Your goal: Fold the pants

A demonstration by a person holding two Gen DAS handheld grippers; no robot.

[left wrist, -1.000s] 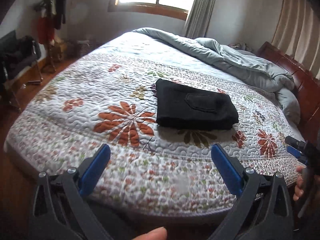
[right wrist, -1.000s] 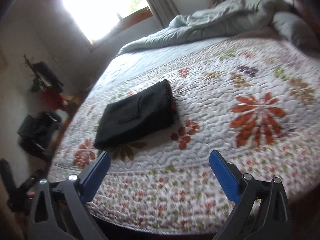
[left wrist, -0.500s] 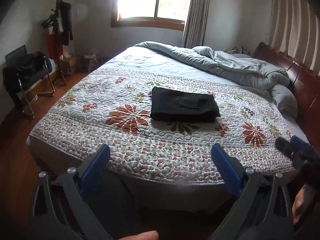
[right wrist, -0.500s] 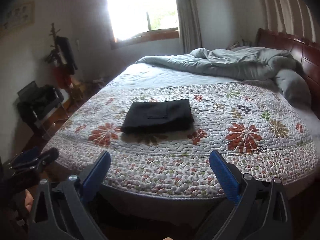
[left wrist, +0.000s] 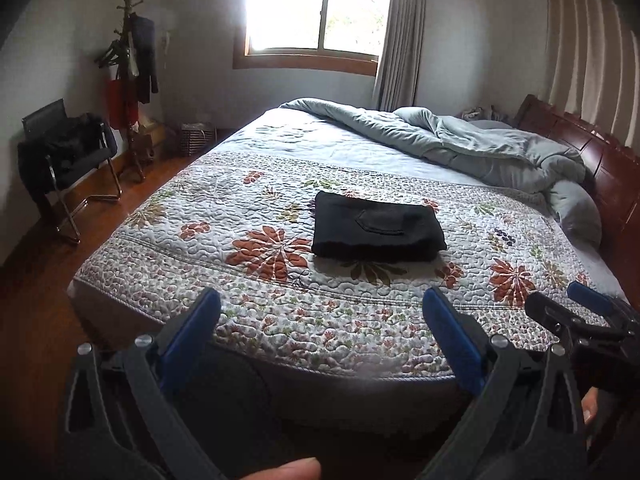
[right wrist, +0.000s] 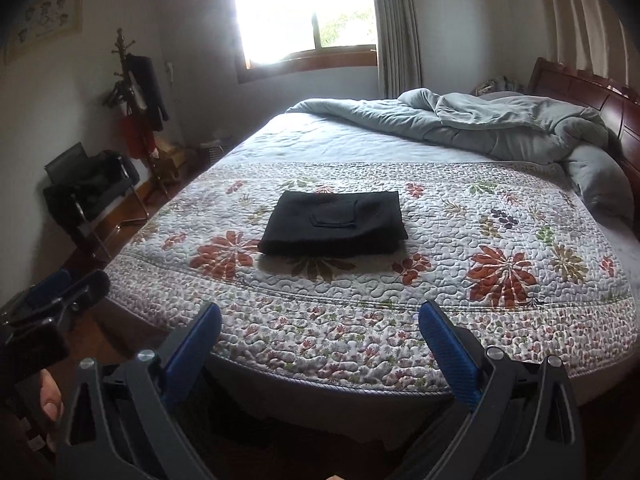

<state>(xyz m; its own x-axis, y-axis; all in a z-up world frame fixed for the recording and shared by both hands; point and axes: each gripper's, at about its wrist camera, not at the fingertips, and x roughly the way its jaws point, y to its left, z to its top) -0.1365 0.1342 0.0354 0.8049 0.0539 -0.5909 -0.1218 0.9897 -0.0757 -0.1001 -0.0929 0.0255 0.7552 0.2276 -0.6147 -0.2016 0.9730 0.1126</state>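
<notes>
Nearest the left wrist camera, the left hand-held gripper (left wrist: 320, 312) stands released, its two blue-padded fingers (left wrist: 192, 332) spread wide at 7 and 5 o'clock with nothing between them. A fingertip (left wrist: 288, 470) shows at the 6 o'clock edge of that view. At 4 o'clock in the same view the right hand-held gripper (left wrist: 576, 308) shows from the side, off the near corner of the bed. In its own wrist view it is likewise released, blue fingers (right wrist: 448, 348) apart and empty. There the left hand-held gripper appears at 8 o'clock, with part of a hand (right wrist: 50, 396) under it.

Both hand-held grippers hang short of the bed (left wrist: 360, 396), clear of its near edge. A quilted floral bedspread (left wrist: 240, 280) covers the near part of the mattress.

The pants (left wrist: 376, 228), black, lie folded into a flat rectangle in the middle of the bedspread, at about 12 o'clock from each gripper and well apart from both. A back pocket faces up.

Past the pants, a rumpled grey duvet (left wrist: 480, 140) is heaped toward 1 o'clock against the dark wooden headboard (left wrist: 600, 160). At 9 o'clock a black chair (left wrist: 68, 152) stands on the wood floor, with a coat stand (left wrist: 132, 72) behind it. A bright window (left wrist: 316, 12) with a curtain (left wrist: 400, 32) fills the far wall at 12 o'clock.
</notes>
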